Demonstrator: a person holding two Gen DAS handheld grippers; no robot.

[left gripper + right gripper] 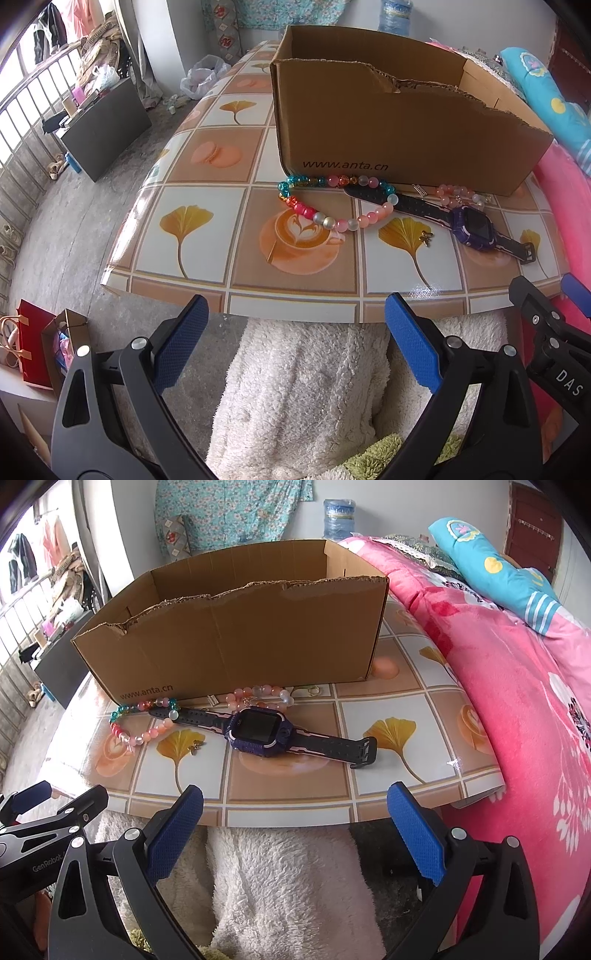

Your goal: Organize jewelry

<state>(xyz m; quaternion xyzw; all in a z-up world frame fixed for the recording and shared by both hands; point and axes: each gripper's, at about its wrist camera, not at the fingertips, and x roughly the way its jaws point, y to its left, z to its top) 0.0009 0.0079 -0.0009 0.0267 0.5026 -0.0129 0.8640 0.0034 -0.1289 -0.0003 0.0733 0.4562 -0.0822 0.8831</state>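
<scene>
Blue textured pads on both my grippers, left (295, 345) and right (295, 829), spread wide with nothing in them, hovering just off the near edge of the tile-print table (291, 790) over my fluffy white fleece lap (280, 890). Out on the table: a purple smartwatch with a black strap (260, 731), its strap lying across a multicoloured bead bracelet (334, 201), a smaller pink bead bracelet (258, 696) behind it, all right in front of the torn brown cardboard box (236, 642).
</scene>
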